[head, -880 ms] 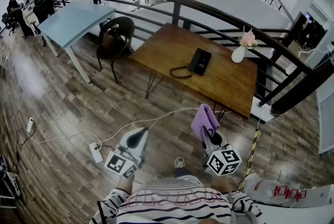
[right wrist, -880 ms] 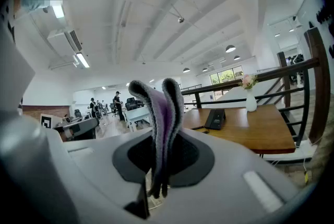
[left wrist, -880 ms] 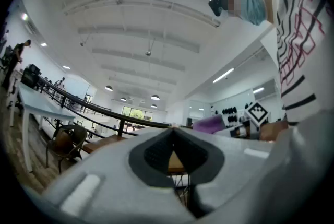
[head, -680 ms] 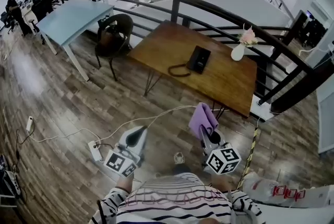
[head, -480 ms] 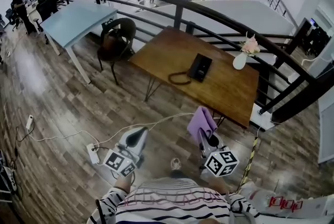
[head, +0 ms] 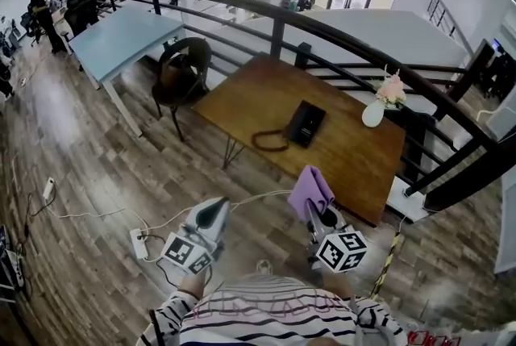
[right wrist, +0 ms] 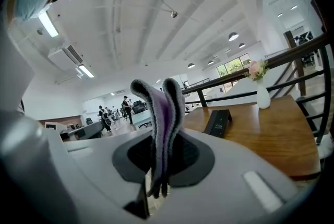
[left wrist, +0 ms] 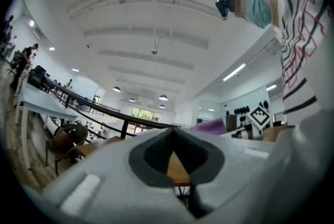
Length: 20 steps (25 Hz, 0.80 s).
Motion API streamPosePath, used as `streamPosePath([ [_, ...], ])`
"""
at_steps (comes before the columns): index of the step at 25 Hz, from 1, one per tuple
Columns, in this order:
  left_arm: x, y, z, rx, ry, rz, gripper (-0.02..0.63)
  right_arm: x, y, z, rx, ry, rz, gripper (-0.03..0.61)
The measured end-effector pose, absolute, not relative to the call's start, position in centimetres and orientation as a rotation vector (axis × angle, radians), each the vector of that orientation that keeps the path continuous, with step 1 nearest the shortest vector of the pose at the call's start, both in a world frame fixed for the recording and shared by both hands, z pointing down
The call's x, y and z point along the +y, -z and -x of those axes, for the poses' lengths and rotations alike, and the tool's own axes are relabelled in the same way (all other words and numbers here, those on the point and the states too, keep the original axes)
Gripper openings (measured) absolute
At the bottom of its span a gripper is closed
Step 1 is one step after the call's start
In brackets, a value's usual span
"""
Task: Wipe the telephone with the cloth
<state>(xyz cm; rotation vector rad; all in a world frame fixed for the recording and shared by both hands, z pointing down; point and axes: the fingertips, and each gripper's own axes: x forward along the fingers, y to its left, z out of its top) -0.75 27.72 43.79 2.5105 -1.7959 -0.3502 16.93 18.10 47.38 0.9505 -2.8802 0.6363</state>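
Two grippers, one cloth, one telephone: a person in a striped shirt stands short of a wooden counter (head: 355, 155). The right gripper (head: 313, 211) is clamped on the purple cloth (head: 310, 189), which stands up from its jaws. The left gripper (head: 212, 211) has its jaws drawn together on nothing.

The black telephone (head: 306, 123) lies flat near the middle of the counter, well ahead of the right gripper and clear of the cloth. Only the head view shows its coiled cord (head: 270, 141) looping to its left. One white vase (head: 374, 112) of pink flowers stands near the far edge.

The right gripper view shows the cloth folded double in the jaws. The left gripper view catches a sliver of purple but no telephone.
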Motion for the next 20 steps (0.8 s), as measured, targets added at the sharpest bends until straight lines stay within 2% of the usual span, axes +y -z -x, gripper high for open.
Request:
streamPosePath([
  [10, 21.3, -45.5, -1.5, -1.865, 0.321, -2.423, 0.002, 10.2, -49.3, -17.9, -2.877, -0.686, -0.822, 0.038],
  [20, 15.1, -46.1, 4.2, -1.826, 0.363, -2.415, 0.002, 4.4, -49.6, -12.6, -2.858, -0.699, -0.853, 0.038],
])
